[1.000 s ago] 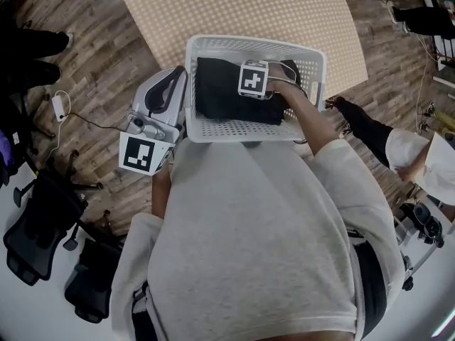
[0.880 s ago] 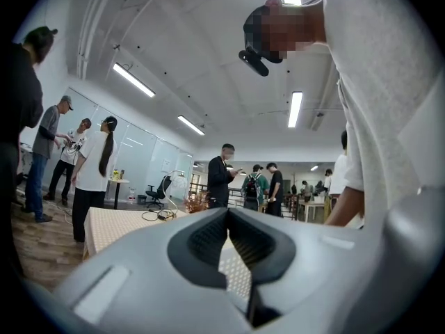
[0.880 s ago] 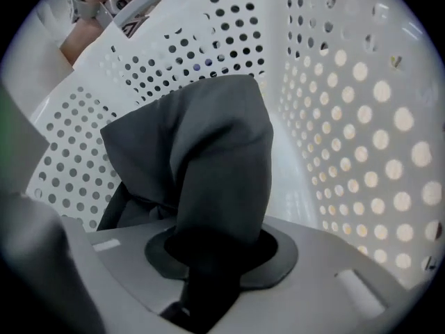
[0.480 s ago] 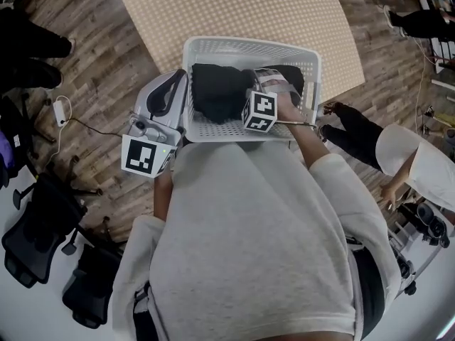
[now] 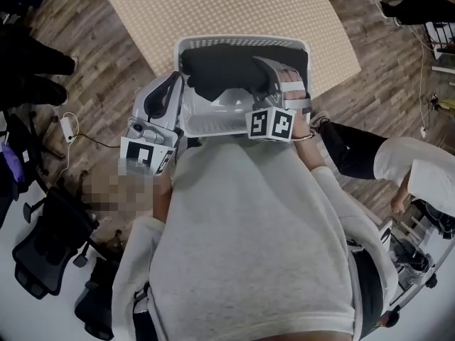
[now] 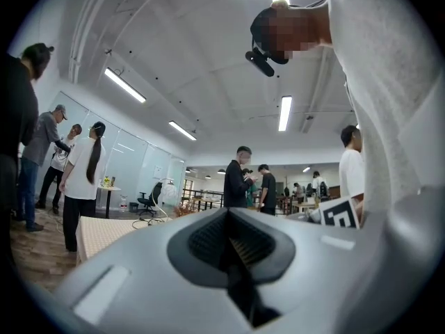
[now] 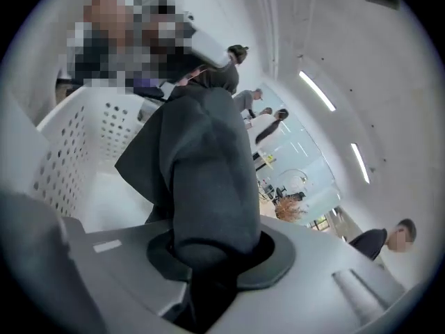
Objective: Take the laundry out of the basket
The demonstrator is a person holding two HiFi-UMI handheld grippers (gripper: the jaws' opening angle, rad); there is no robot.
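Here, inside the white basket [image 5: 213, 125] on the worktop [image 5: 213, 6], the right gripper [image 5: 266, 73] clamps the dark garment [image 5: 220, 69] bunched at the basket's far side, while the left gripper [image 5: 170, 84], jaws together and empty, sits just outside the basket's left wall.

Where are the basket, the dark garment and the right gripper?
basket [image 5: 242, 41], head view, on its far rim.
dark garment [image 7: 205, 172], right gripper view, on the bunched fold rising from the jaws.
right gripper [image 5: 266, 71], head view, at its tips, shut on the dark garment.
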